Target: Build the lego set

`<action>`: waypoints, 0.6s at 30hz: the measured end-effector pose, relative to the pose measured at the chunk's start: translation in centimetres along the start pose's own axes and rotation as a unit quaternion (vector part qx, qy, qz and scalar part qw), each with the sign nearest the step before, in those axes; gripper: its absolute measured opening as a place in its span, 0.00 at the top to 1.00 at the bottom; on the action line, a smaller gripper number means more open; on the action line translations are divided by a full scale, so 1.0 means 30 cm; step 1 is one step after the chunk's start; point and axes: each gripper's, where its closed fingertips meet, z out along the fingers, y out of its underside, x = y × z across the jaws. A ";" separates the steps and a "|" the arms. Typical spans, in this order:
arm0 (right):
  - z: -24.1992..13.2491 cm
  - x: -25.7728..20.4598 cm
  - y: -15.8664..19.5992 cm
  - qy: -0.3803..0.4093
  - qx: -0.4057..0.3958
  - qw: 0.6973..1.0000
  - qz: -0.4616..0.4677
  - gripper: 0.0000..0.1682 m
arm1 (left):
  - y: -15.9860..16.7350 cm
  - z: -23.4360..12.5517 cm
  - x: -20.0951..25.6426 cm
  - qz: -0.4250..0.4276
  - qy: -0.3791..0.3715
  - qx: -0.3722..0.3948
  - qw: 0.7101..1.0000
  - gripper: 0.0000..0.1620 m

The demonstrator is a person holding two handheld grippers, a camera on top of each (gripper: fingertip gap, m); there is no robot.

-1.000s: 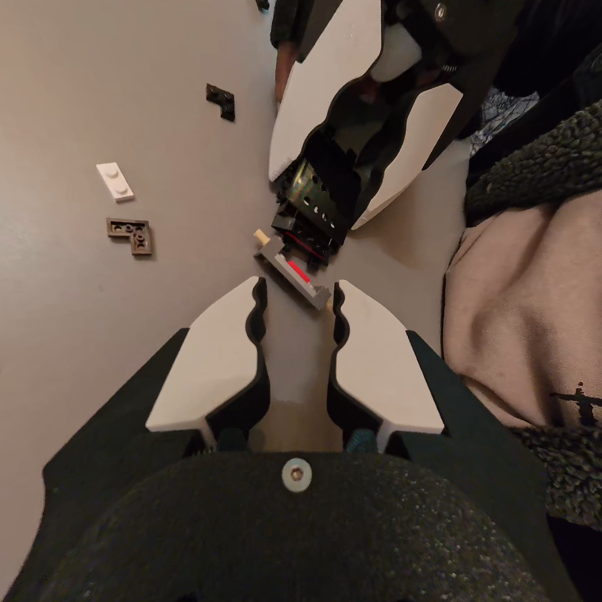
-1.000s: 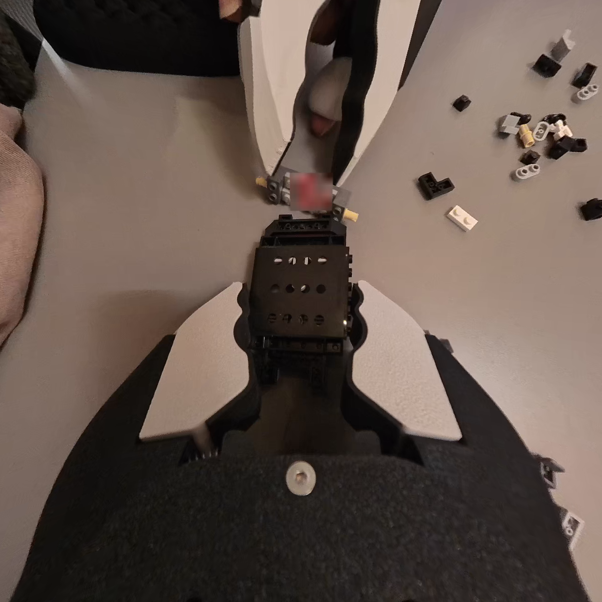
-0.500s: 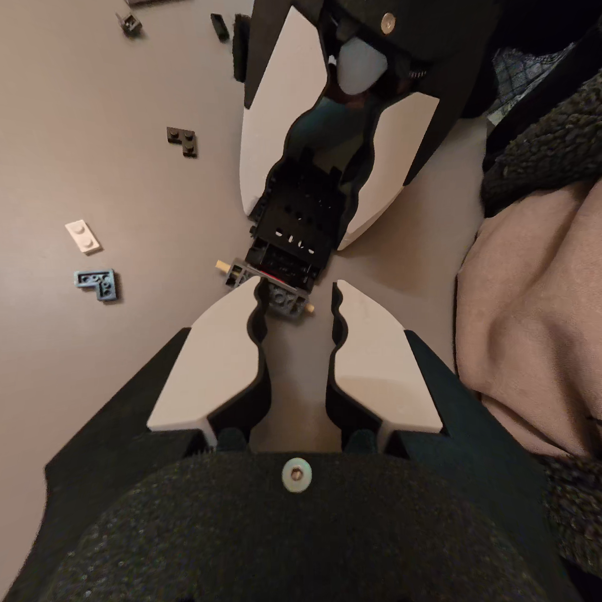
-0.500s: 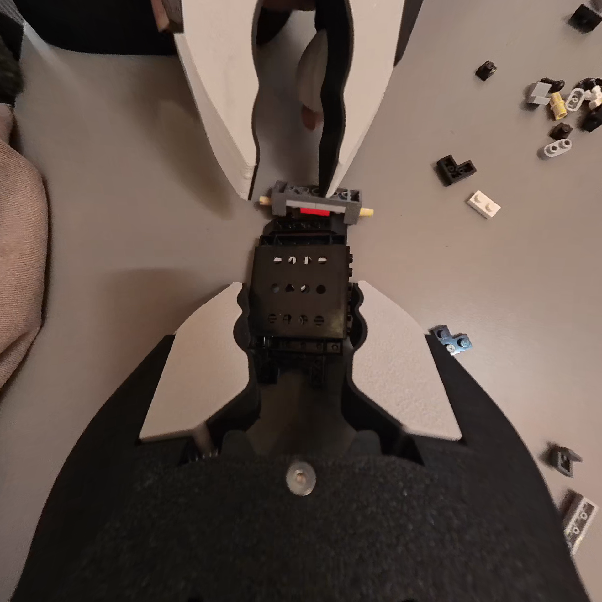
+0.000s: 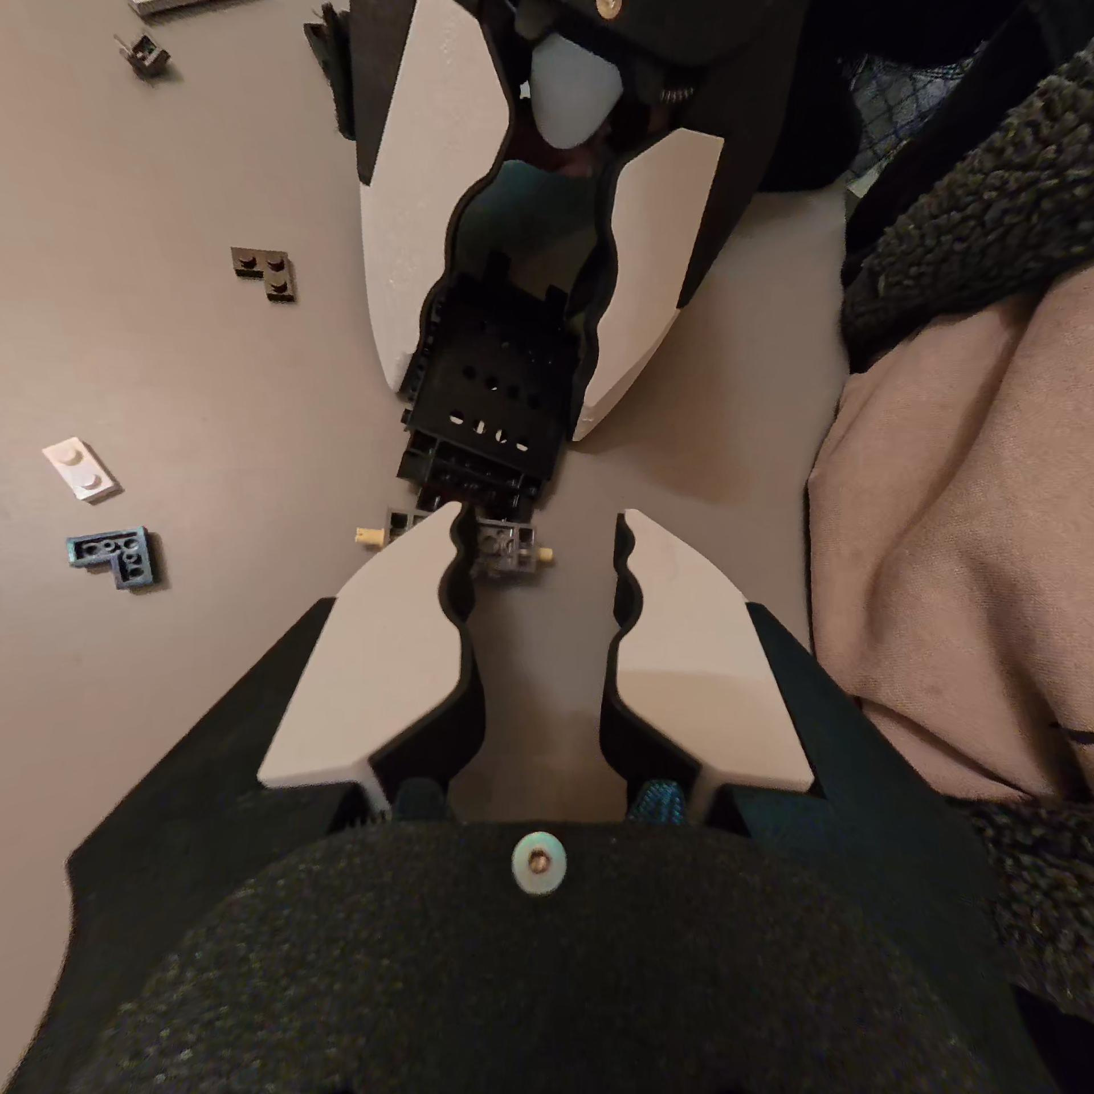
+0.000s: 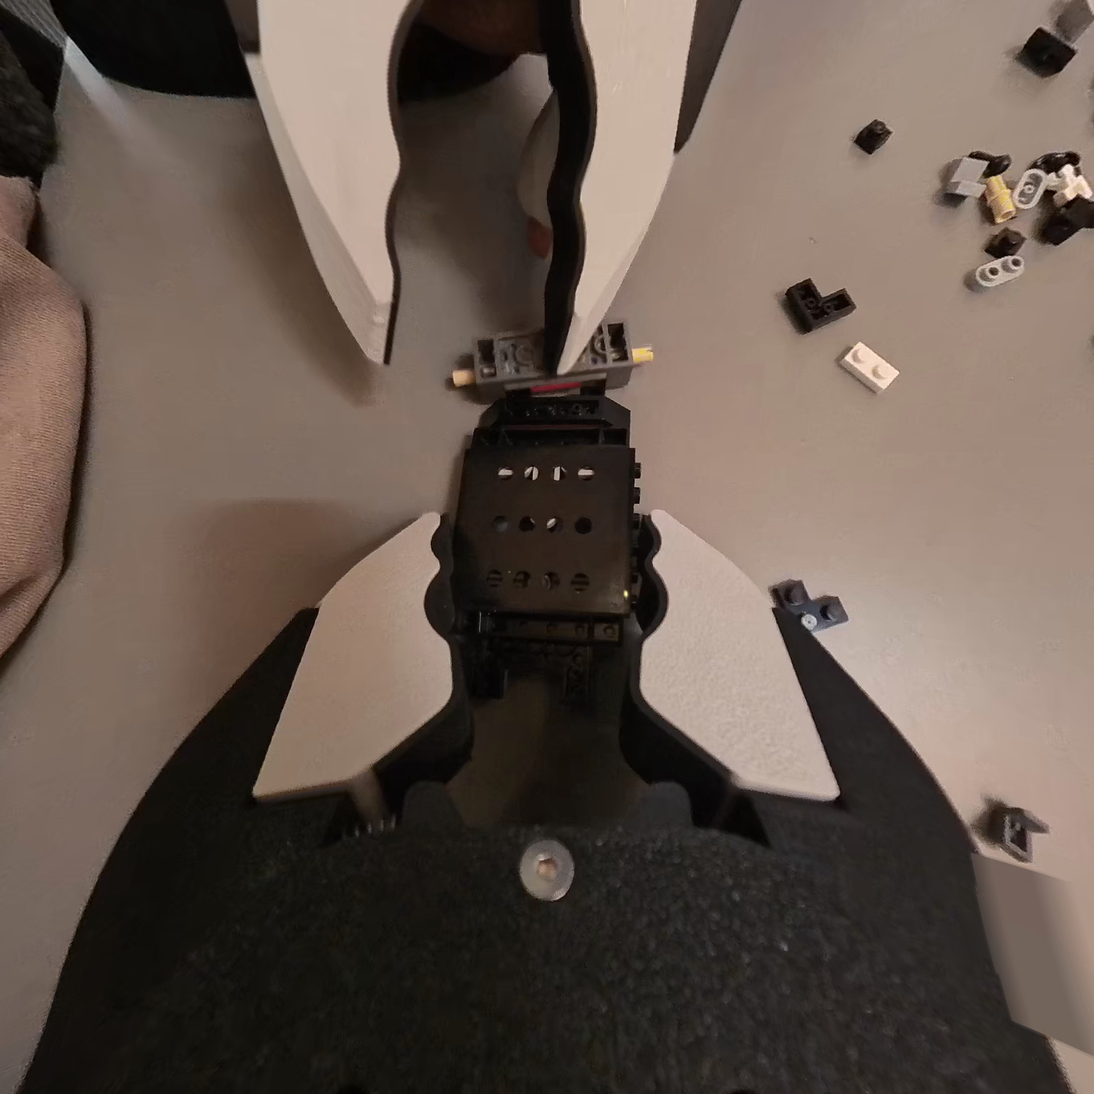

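My right gripper [image 6: 544,521] is shut on a black studded lego assembly [image 6: 544,527], holding it by its sides just above the grey table. It also shows in the left wrist view [image 5: 491,408]. A small grey lego piece with tan pins at both ends [image 6: 512,358] lies across the assembly's front end and touches it. A red strip shows at the joint. My left gripper [image 5: 539,533] is open. One of its fingertips [image 5: 438,533] rests over the middle of the grey piece [image 5: 506,547]. The other fingertip stands clear of it.
Loose pieces lie on the table: a black L plate [image 6: 820,305], a white two-stud plate [image 6: 869,368], a dark blue L plate [image 6: 811,607], a grey bracket [image 6: 1015,832] and a small cluster [image 6: 1018,195]. A person's beige clothing [image 5: 947,533] borders the table. Left tips to right tips: about 5 cm. My right gripper is the nearer one to the dark blue L plate [image 6: 811,607]: about 5 cm, against 11 cm. Seen from the left wrist view [image 5: 260,274] as well.
The left gripper has moved forward until one fingertip lies over the grey piece. The grey piece has turned from diagonal to square against the black assembly. The right gripper keeps its hold.
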 end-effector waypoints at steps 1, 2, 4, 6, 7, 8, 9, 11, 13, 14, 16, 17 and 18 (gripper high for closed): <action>0.000 -0.001 0.001 -0.002 -0.003 1.000 -0.003 0.65 | 0.001 -0.011 0.001 0.000 -0.001 0.001 1.000 0.73; 0.000 -0.002 0.002 -0.005 -0.005 1.000 -0.005 0.65 | 0.004 -0.023 -0.002 -0.003 -0.004 0.000 1.000 0.73; -0.001 -0.002 0.001 -0.014 -0.009 1.000 -0.004 0.65 | 0.021 -0.044 -0.012 -0.015 -0.011 -0.010 1.000 0.74; -0.001 0.000 0.000 -0.021 -0.015 1.000 -0.005 0.65 | 0.043 -0.058 -0.030 -0.028 -0.026 -0.021 0.999 0.75; -0.001 0.000 -0.001 -0.024 -0.018 1.000 -0.006 0.65 | 0.053 -0.060 -0.041 -0.036 -0.033 -0.027 0.998 0.75; 0.000 0.000 -0.002 -0.027 -0.021 0.999 -0.007 0.65 | 0.063 -0.056 -0.048 -0.046 -0.037 -0.031 0.998 0.74; 0.000 0.001 -0.004 -0.029 -0.023 0.999 -0.007 0.65 | 0.069 -0.048 -0.052 -0.054 -0.038 -0.034 0.997 0.74; 0.003 0.000 -0.008 -0.038 -0.028 0.999 -0.004 0.64 | 0.073 -0.027 -0.050 -0.059 -0.036 -0.035 0.997 0.73; 0.006 -0.001 -0.015 -0.045 -0.029 0.999 0.000 0.65 | 0.063 -0.010 -0.048 -0.056 -0.036 -0.027 0.997 0.73; 0.008 -0.002 -0.018 -0.049 -0.029 0.998 0.001 0.65 | 0.058 -0.005 -0.045 -0.056 -0.035 -0.025 0.998 0.73; 0.008 0.000 -0.019 -0.052 -0.028 0.998 0.001 0.65 | 0.057 -0.004 -0.050 -0.054 -0.040 -0.025 0.997 0.75; 0.008 0.001 -0.020 -0.053 -0.024 0.998 0.002 0.65 | 0.057 -0.004 -0.052 -0.057 -0.041 -0.021 0.997 0.75; 0.009 0.002 -0.021 -0.054 -0.018 0.998 0.002 0.65 | 0.056 -0.005 -0.053 -0.059 -0.041 -0.018 0.997 0.75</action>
